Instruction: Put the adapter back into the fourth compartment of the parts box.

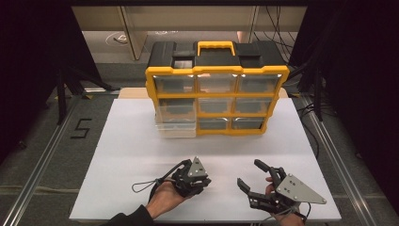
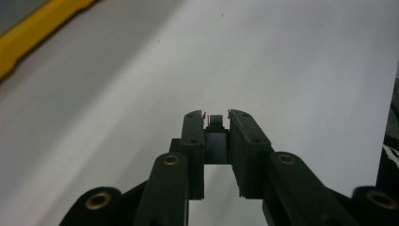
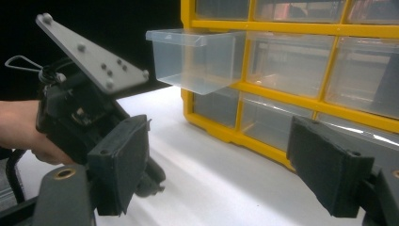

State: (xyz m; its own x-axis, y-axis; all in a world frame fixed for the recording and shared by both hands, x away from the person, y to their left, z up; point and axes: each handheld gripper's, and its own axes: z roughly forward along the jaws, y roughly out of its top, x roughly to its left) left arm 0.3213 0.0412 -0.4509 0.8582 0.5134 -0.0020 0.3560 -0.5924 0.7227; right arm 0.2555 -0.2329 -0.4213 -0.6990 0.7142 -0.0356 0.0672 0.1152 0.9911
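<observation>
- Left tool (image 1: pixel 192 175) clamps a small grey part (image 2: pixel 216 141); the open drawer (image 1: pixel 177 111) lies far, straight ahead.
- Right tool (image 1: pixel 251 175) stands wide, empty, farther right.

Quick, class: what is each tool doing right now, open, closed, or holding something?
Left tool: closed on a small dark block-shaped object; what it is cannot be told.
Right tool: open, nothing between its jaws.

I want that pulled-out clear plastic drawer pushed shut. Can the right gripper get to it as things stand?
Probably yes: the right gripper, jaws open, faces the clear plastic drawer jutting from the yellow organiser, with bare white tabletop between.
</observation>
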